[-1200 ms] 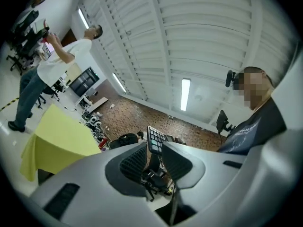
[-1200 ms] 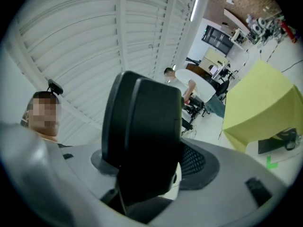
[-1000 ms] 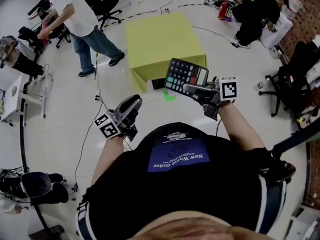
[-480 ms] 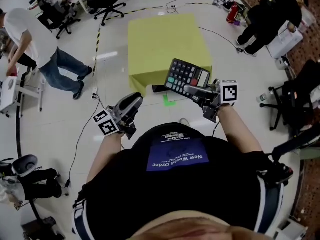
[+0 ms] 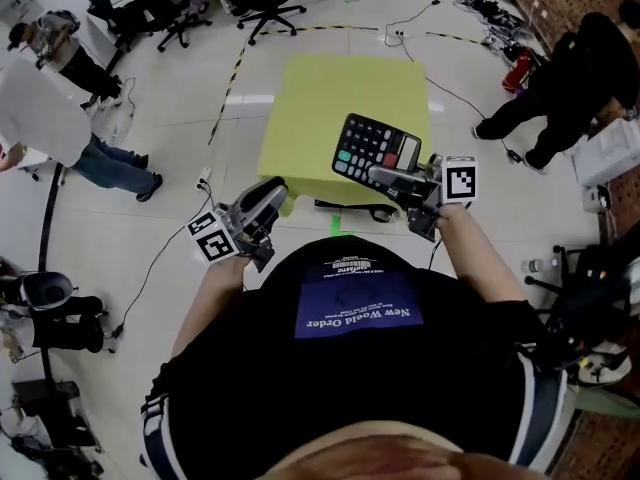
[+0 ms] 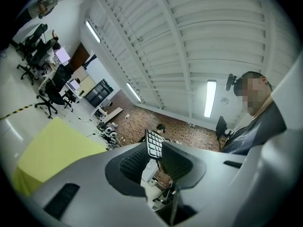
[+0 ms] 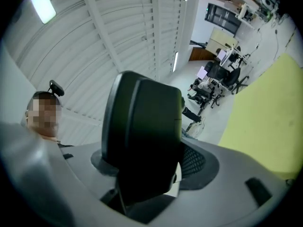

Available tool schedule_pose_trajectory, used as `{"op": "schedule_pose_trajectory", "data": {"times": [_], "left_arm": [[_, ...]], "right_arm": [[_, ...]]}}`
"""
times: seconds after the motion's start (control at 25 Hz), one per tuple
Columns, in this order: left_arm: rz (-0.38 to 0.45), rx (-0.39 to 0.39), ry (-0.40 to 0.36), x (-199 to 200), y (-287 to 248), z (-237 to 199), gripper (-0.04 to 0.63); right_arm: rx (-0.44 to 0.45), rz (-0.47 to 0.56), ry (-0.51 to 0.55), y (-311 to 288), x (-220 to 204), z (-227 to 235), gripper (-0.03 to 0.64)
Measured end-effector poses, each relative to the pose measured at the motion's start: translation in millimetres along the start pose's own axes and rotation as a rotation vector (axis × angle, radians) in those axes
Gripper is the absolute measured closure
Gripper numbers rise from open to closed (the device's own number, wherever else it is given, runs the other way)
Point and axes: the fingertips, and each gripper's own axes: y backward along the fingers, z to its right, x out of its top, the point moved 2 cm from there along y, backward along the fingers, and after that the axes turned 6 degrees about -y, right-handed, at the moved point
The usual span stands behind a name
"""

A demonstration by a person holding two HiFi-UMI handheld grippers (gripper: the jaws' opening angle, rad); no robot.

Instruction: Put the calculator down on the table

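Nearer the table (image 5: 340, 98) now, the right gripper (image 5: 400, 181) clamps the calculator (image 5: 375, 151) by one end; the left gripper (image 5: 262, 203) gapes empty. Released short of the near edge, it would hit the floor (image 5: 200, 238).

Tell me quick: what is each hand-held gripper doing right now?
Left hand-held gripper: open, nothing between its jaws.
Right hand-held gripper: closed on the calculator.

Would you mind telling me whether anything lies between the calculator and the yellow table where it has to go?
Nothing visible does. The calculator is clamped in the right gripper near the front edge of the yellow table, whose top shows bare.
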Motion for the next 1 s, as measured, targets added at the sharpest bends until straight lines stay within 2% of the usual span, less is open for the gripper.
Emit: {"op": "schedule_pose_trajectory", "data": {"times": [0.2, 0.32, 0.44, 0.6, 0.84, 1.0], "left_arm": [[-0.054, 0.040, -0.010, 7.8, -21.0, -31.8, 0.489], [-0.069, 0.025, -0.015, 12.1, -27.2, -58.7, 0.489], [-0.074, -0.031, -0.009, 19.1, -29.5, -89.6, 0.489], [-0.077, -0.121, -0.015, 52.5, -33.9, -145.3, 0.489], [-0.147, -0.224, -0.033, 95.7, -50.5, -216.9, 0.488], [-0.177, -0.264, -0.016, 107.3, -56.8, -252.0, 0.489]], "right_arm": [[0.004, 0.012, -0.014, -3.1, 31.0, 27.5, 0.319], [-0.023, 0.037, -0.005, -9.8, 43.0, 45.3, 0.319], [-0.048, 0.078, -0.005, -23.8, 50.4, 59.4, 0.319], [-0.125, 0.128, 0.028, -56.9, 77.5, 79.4, 0.319], [-0.192, 0.236, 0.040, -98.8, 121.1, 109.0, 0.319], [-0.228, 0.292, 0.009, -114.1, 137.6, 128.8, 0.319]]}}
